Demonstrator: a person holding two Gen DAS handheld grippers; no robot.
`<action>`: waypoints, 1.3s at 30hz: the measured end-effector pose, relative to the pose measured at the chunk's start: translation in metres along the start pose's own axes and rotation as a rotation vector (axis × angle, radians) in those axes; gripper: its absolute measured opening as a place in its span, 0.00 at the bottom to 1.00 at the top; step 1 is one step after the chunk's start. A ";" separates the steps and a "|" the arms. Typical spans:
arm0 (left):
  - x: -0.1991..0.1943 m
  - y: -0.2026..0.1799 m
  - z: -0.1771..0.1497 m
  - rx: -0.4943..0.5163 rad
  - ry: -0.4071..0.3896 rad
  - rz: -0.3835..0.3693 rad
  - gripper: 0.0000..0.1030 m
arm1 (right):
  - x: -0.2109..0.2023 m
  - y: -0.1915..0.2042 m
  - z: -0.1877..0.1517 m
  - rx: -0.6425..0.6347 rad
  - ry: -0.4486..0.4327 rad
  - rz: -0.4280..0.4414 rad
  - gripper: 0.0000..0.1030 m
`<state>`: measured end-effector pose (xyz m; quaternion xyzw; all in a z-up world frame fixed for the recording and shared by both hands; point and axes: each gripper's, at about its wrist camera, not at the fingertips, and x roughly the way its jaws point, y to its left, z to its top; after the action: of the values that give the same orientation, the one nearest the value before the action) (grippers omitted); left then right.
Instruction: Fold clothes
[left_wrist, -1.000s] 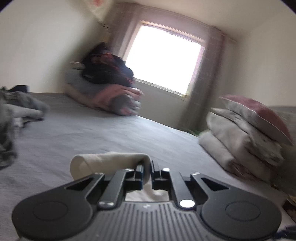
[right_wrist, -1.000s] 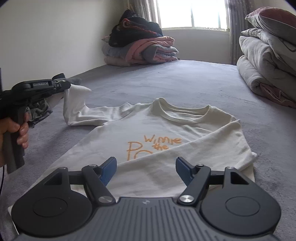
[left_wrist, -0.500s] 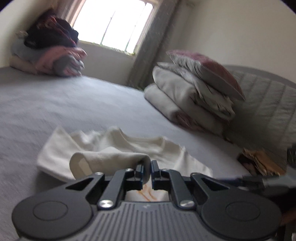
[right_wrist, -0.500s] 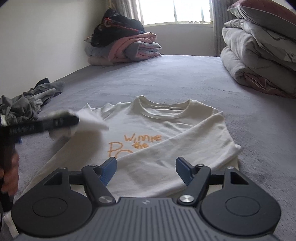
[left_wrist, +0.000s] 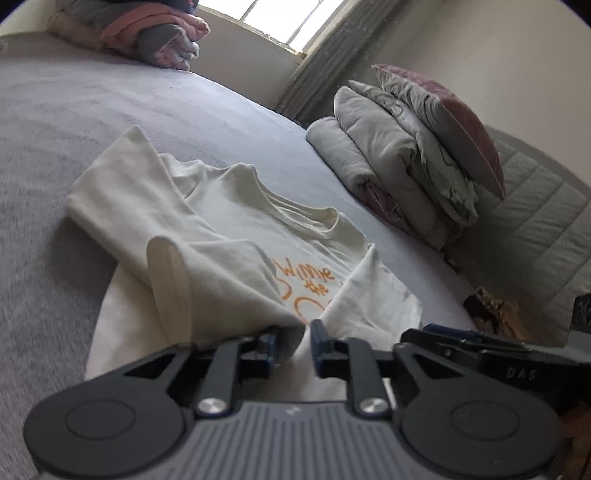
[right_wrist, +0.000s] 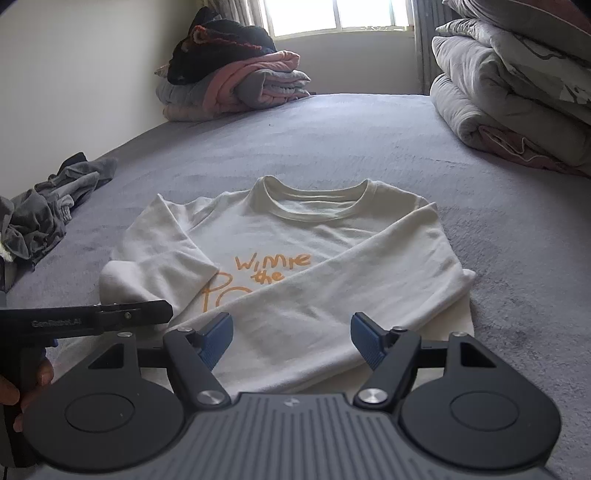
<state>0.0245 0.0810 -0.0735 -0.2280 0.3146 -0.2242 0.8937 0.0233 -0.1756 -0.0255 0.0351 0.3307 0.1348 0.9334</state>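
- grey bed (right_wrist: 369, 140) carries my cream sweatshirt (right_wrist: 317, 236), chest up, both sleeves crossed over it.
- left gripper (left_wrist: 291, 347) sits at the left sleeve cuff (left_wrist: 258, 310), jaws slightly parted, cloth between them; grip unclear.
- right gripper (right_wrist: 291, 338) gapes empty, nearest the hem, collar farthest.

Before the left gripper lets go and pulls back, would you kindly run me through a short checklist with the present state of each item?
1. Left sleeve laid across the cream sweatshirt: ok.
2. Right sleeve folded across the chest: ok.
3. Left gripper free of the cuff: cannot tell; jaws slightly apart, cloth at the left pad.
4. Right gripper open and empty: ok.
5. Grey bed beside the sweatshirt bare: ok.
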 end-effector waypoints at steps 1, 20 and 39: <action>-0.001 0.000 -0.001 -0.008 -0.009 0.001 0.30 | 0.000 0.000 0.000 0.001 0.001 0.001 0.71; -0.008 -0.040 0.012 0.297 -0.149 0.211 0.09 | -0.003 -0.016 0.006 0.160 -0.014 0.096 0.71; 0.020 -0.087 -0.027 0.854 0.083 0.086 0.33 | 0.022 -0.051 -0.003 0.665 0.076 0.391 0.71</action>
<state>-0.0015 -0.0064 -0.0536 0.1850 0.2383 -0.3060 0.9030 0.0496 -0.2184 -0.0490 0.3933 0.3777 0.1968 0.8148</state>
